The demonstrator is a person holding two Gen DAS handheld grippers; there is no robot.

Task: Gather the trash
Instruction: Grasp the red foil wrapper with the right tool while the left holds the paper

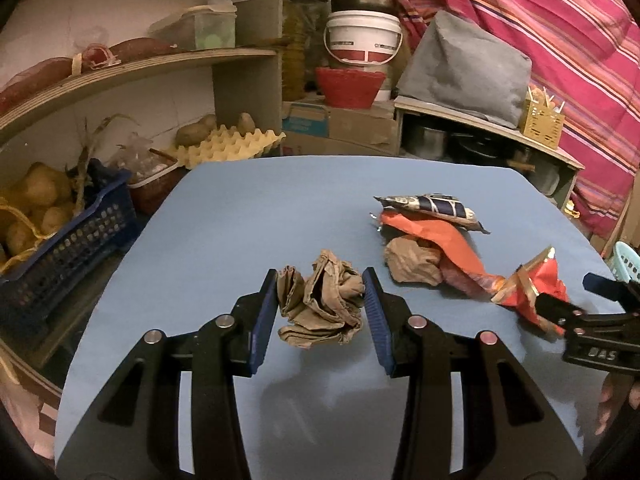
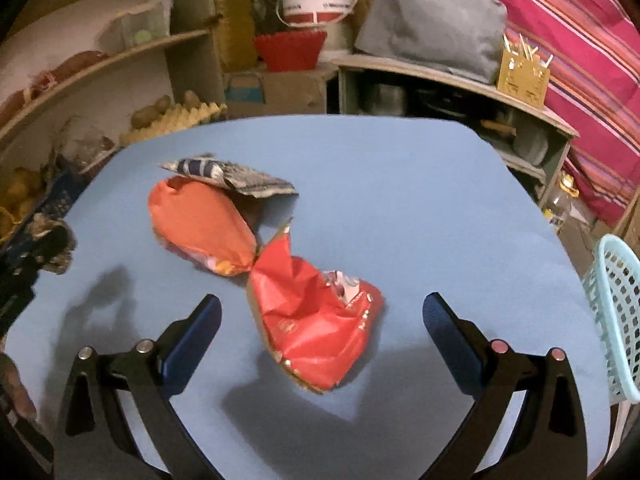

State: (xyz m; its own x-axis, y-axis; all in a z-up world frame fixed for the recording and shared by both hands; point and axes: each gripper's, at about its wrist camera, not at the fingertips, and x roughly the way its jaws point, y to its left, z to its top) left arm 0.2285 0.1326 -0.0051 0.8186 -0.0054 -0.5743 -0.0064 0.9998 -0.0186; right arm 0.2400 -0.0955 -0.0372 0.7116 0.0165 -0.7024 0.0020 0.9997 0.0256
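Two grippers noted. We find the left gripper (image 1: pixel 323 302) clamped on a crumpled brown paper wad (image 1: pixel 320 300); the right gripper (image 2: pixel 322 316) gapes wide, empty, straddling a crinkled red foil wrapper (image 2: pixel 316 320) on the blue table (image 2: pixel 400 200), long axis toward eleven o'clock.

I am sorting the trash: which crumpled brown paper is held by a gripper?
The brown paper ball between the left gripper pads; the other brown wad lies among the wrappers.
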